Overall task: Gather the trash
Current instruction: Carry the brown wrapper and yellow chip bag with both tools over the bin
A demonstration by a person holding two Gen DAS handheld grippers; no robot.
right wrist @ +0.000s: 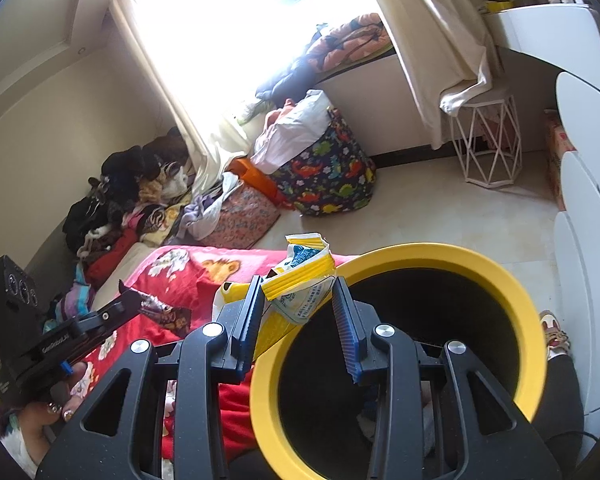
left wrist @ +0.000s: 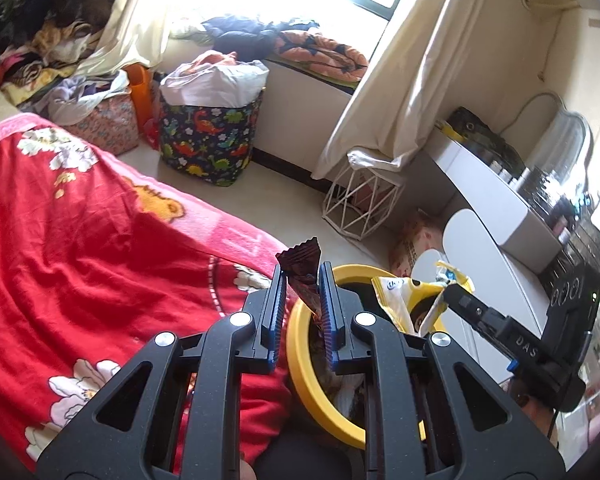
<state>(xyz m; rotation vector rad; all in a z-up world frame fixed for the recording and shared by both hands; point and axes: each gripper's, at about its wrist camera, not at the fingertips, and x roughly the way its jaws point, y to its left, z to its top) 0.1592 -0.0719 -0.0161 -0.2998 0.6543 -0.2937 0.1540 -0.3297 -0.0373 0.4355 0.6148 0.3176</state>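
Claws both loaded, neither piece yet dropped: left claw (left wrist: 303, 280) nearly shut on a brown wrapper (left wrist: 302, 268), right claw (right wrist: 298, 300) part-open, clamping a yellow packet (right wrist: 300, 280), both at the rim of the yellow bin (right wrist: 440, 252) beside the red-blanketed bed (left wrist: 80, 240); release remaining.

Right gripper (right wrist: 298, 306): jaws clamped on a crumpled yellow-and-white wrapper (right wrist: 300, 280), held at the rim of the yellow bin (right wrist: 440, 254), black inside. Left gripper (right wrist: 134, 300), at left: pinching a dark wrapper (right wrist: 166, 312) over the red blanket (right wrist: 192, 276). Beyond: dinosaur-print basket (right wrist: 328, 184), white wire stool (right wrist: 488, 140), clothes pile (right wrist: 120, 200).
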